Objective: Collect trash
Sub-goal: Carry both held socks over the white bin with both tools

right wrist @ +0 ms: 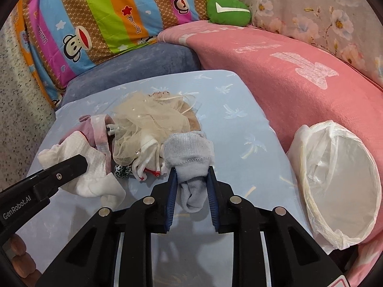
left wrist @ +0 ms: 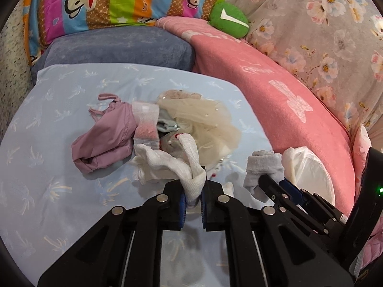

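Both tools are angled downward over a pale blue sheet (left wrist: 59,124) printed with palm trees. The left gripper (left wrist: 192,191) is closed on a white ribbed sock (left wrist: 189,162), which is pinched between the blue pads at its near end and trails away toward a heap of clothes (left wrist: 167,129) at the middle of the sheet. The right gripper (right wrist: 192,186) is clamped on a grey sock (right wrist: 189,157), whose cuff bulges above the fingertips while the toe end hangs down between the jaws.

The heap is made up of a mauve garment (left wrist: 105,138), a pink-and-white band and a cream tulle piece (right wrist: 148,124); what lies beneath cannot be made out clearly. A white bin lined with a plastic bag (right wrist: 340,191) is seen at the right, near side, resting against a pink blanket (right wrist: 275,76), just beside the sheet's edge. Farther off, a grey-blue cushion (left wrist: 119,47) is set at the far edge of the sheet, backed by a striped monkey-print pillow (right wrist: 100,12). A green plush toy (left wrist: 228,19) is lodged between the blanket and a floral cover (left wrist: 323,24) at the far right.
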{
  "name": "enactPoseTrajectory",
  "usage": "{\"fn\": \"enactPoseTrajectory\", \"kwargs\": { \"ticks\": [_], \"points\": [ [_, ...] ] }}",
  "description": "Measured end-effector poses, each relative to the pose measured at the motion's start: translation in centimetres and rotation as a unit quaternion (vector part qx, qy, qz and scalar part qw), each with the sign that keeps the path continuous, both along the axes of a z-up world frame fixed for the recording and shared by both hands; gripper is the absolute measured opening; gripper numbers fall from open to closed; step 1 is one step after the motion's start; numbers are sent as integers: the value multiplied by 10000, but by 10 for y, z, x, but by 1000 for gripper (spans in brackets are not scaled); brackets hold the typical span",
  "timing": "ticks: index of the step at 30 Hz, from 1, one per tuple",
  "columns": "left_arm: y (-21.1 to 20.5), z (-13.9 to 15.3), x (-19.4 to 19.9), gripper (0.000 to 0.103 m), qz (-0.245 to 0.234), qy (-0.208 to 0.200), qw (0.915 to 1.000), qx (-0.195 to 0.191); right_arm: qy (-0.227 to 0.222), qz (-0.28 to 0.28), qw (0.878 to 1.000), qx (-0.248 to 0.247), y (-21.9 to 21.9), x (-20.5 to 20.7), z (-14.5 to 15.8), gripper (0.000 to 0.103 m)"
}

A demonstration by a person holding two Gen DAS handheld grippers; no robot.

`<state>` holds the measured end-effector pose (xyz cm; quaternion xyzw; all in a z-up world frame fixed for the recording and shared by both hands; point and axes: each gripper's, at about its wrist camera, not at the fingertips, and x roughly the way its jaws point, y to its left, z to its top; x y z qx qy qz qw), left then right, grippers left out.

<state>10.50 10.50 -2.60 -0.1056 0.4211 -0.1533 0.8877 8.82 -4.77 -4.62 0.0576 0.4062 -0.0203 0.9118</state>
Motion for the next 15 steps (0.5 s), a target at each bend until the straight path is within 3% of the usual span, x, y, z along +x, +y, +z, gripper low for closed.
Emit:
{"fn": "enactPoseTrajectory", "kwargs": {
  "ticks": [15],
  "points": [
    [-58, 41, -22, 9, -666, -556, 9962, 74, -558, -557, 9969, 5, -63, -42, 49, 23]
  ]
}}
